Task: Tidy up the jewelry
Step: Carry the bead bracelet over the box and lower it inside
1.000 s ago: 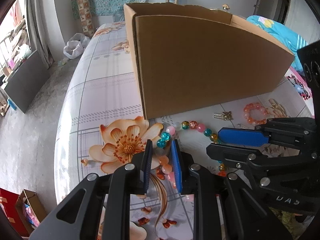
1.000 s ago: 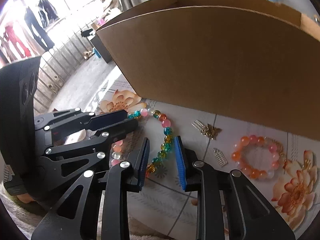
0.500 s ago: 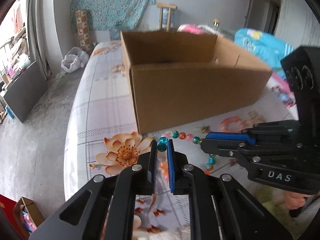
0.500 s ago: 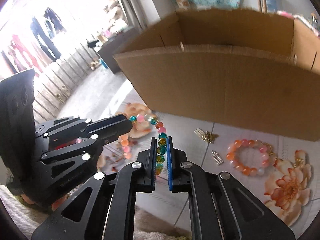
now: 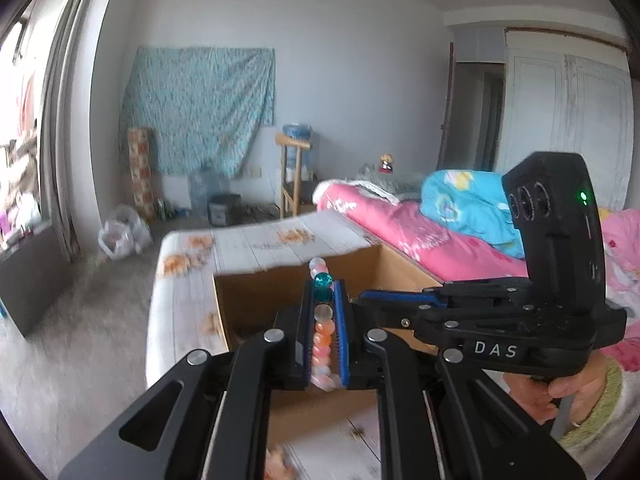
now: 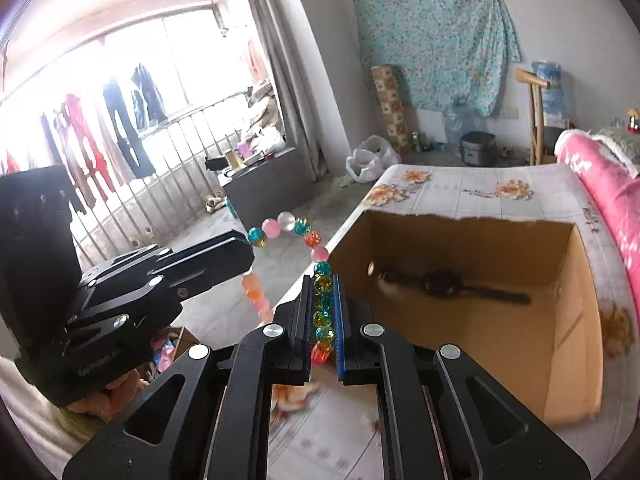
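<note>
step: carry bead necklace (image 6: 296, 229) over cardboard box (image 6: 560, 360) | left gripper (image 5: 324, 300), right gripper (image 6: 323, 292) both clamped on beads | I'd keep hands level, release together inside

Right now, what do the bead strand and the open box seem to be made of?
Bead strand: probably glass or plastic, glossy; the beads are translucent and catch the light. Box: corrugated cardboard, matte brown, with a rough torn top edge.
</note>
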The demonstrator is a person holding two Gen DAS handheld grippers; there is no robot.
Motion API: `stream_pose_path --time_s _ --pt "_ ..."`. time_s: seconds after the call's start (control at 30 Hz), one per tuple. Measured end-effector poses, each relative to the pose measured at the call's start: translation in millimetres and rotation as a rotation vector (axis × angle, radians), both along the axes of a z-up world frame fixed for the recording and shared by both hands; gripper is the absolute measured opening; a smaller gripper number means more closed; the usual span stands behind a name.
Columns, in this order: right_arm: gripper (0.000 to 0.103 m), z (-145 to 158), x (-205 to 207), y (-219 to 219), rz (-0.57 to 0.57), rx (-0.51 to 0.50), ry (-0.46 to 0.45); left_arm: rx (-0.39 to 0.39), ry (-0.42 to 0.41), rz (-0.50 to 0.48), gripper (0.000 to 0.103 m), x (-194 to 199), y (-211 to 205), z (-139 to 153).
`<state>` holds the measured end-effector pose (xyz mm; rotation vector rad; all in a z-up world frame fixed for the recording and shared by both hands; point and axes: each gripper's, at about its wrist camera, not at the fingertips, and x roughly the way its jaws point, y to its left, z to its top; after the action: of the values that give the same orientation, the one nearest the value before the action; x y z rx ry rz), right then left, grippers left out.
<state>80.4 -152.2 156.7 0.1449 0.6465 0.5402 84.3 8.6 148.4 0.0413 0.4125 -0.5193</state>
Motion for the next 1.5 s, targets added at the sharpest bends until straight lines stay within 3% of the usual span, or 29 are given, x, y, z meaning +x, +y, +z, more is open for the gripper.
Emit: stream_pose_path --time_s 0.1,0.2,0.43,0.57,0.8,1.0,1.27,1.37,1.5 --pt "0.007 -11 30 -5 -0.029 -0.002 0.058 0.007 0.021 0.003 0.009 29 -4 -10" --pt "0.007 -29 51 -5 -0.046 -0.025 0.124 0.027 0.099 0.012 0.009 47 -7 -33" --pt "0.008 -72 65 7 -0.03 -0.096 0.277 0.078 0.255 0.05 0.01 67 -5 -74" --pt "0.011 -93 84 12 -0.035 -0.133 0.361 0.124 0.292 0.108 0.01 86 -4 -93" --pt "0.013 -80 70 -5 -0.088 -0.114 0.294 0.09 0.262 0.139 0.01 86 4 -93" --pt "0.015 -61 33 -36 -0.146 -0.029 0.222 0.061 0.21 0.148 0.01 66 13 -77" --pt "0.017 -46 4 -51 -0.126 0.047 0.192 0.049 0.205 0.122 0.01 49 11 -71" --pt "0.019 -38 13 -44 -0.093 -0.001 0.209 0.057 0.209 0.122 0.01 49 7 -71" --pt "0.035 -23 45 -18 0.073 -0.207 0.218 0.03 0.193 0.141 0.01 45 12 -66"
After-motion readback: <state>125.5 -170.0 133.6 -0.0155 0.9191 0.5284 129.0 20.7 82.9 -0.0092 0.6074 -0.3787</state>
